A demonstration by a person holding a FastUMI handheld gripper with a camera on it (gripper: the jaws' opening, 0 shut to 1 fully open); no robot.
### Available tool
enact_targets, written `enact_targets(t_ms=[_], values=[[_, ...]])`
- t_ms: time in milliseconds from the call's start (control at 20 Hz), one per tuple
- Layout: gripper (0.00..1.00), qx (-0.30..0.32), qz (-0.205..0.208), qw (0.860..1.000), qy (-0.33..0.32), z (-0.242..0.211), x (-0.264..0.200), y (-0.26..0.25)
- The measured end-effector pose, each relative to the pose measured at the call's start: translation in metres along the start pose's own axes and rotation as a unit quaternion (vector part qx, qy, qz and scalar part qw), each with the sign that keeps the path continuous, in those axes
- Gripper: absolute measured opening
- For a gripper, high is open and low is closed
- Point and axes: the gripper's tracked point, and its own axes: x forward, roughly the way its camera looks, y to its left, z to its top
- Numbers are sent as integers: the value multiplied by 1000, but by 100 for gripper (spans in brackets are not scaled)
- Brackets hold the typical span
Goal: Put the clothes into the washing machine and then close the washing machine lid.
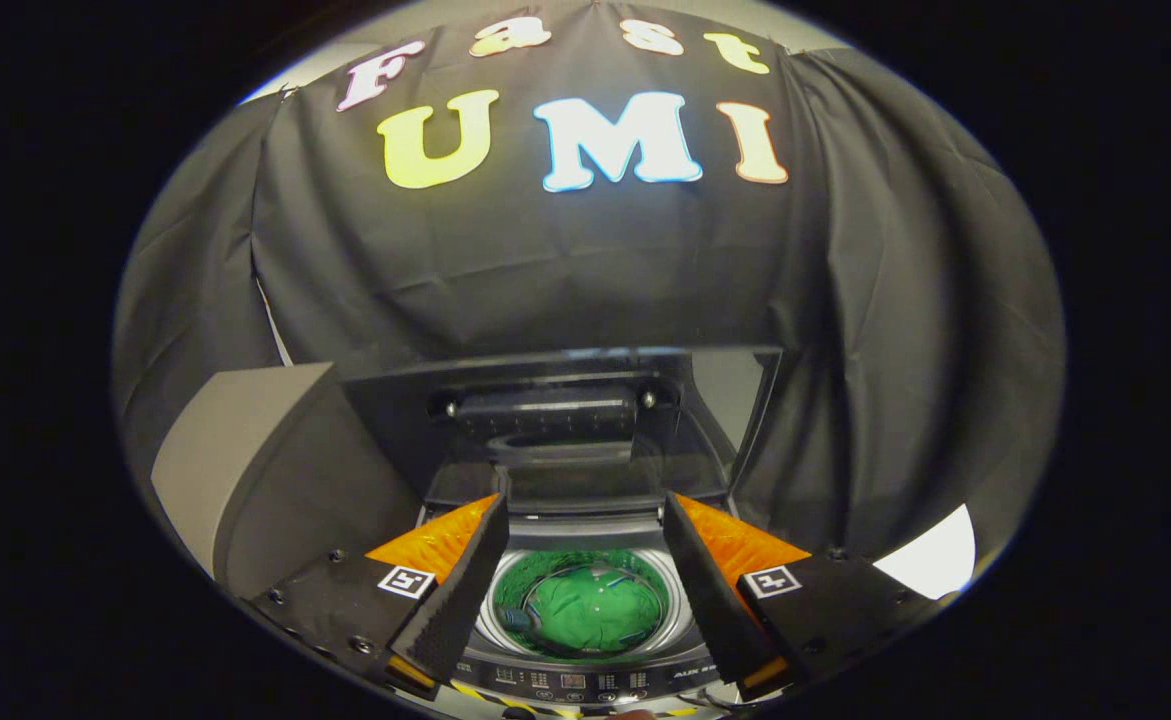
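Note:
A top-loading washing machine (585, 678) stands below me with its dark lid (565, 420) raised upright at the back. Green clothes (590, 608) lie in the round steel drum, seen down between my fingers. My gripper (581, 505) hovers above the drum mouth, open, with nothing between its fingers. The fingertips sit level with the back rim of the tub, just in front of the raised lid.
A grey slanted panel (235, 450) rises to the left of the machine. The control strip runs along the machine's front edge under my fingers. Black cloth hangs close behind and to both sides. A pale patch of floor (930, 560) shows at the right.

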Motion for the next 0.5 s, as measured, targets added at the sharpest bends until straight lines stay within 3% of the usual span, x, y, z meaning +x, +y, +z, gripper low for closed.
enact_targets(t_ms=[500], values=[[96,-9,12,998,-61,80,0,16]])
